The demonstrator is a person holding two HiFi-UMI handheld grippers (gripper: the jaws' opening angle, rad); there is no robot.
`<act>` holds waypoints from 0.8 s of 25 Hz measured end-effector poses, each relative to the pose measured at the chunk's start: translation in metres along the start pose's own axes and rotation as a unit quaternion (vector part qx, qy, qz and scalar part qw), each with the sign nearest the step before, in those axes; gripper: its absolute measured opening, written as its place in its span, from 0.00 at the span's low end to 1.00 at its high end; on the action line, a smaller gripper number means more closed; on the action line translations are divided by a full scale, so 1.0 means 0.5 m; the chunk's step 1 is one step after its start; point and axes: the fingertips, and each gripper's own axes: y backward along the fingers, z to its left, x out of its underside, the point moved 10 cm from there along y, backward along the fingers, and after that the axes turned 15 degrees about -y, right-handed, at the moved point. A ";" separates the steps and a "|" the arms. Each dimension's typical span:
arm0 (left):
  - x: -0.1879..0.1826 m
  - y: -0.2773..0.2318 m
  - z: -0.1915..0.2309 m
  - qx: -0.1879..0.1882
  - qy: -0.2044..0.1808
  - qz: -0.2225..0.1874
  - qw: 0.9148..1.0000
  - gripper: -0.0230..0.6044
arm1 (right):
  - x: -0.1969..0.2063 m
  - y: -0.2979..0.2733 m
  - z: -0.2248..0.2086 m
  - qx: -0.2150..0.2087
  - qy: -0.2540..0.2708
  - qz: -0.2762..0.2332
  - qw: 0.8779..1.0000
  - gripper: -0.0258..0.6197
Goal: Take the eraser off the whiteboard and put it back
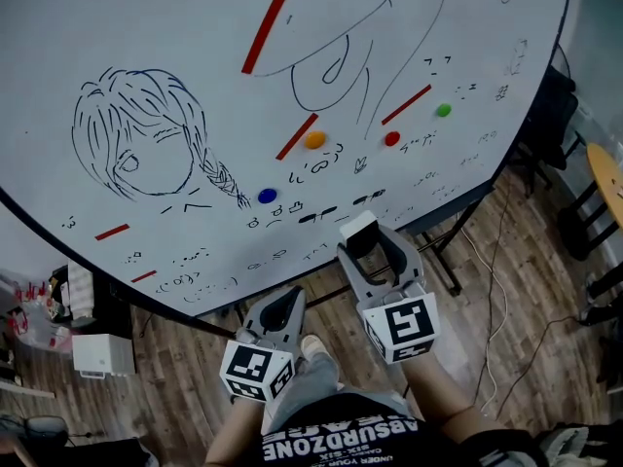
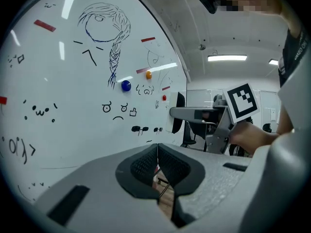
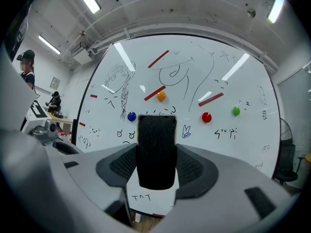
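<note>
Eraser (image 3: pixel 156 140): likely light, with a stiff white body and a soft black felt face. The felt gives, so the best hold is across the 2 hard sides of the body, not on the felt. Probably not fragile, but the smooth plastic sides may slip under a loose grip. It looks like it should go back flat against the whiteboard (image 3: pixel 248 130).

Right hand-held gripper (image 3: pixel 156 165): jaws wide, clamped on the eraser across its 2 sides, felt face toward the camera. The eraser sits in front of the whiteboard's lower part, near its bottom edge. It appears to be off the surface, though contact can't be confirmed.

Left hand-held gripper (image 2: pixel 156 165): jaws closed together, nothing between them. It is below the whiteboard's bottom edge and touches nothing.
</note>
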 end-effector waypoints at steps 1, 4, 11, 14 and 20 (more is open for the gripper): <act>0.000 -0.003 0.002 0.000 0.000 0.000 1.000 0.05 | -0.001 -0.005 -0.001 -0.001 0.000 0.000 1.000 0.40; -0.001 -0.011 0.007 -0.002 0.001 0.001 1.000 0.05 | -0.004 -0.019 -0.005 -0.005 0.001 -0.001 1.000 0.40; -0.005 -0.030 0.022 -0.006 0.002 0.002 1.000 0.05 | -0.013 -0.050 -0.014 -0.012 0.003 -0.002 1.000 0.40; -0.006 -0.039 0.029 -0.008 0.002 0.001 1.000 0.05 | -0.016 -0.065 -0.018 -0.014 0.003 -0.005 1.000 0.40; -0.003 -0.055 0.040 -0.010 0.004 0.003 1.000 0.05 | -0.017 -0.091 -0.022 -0.018 0.004 -0.005 1.000 0.40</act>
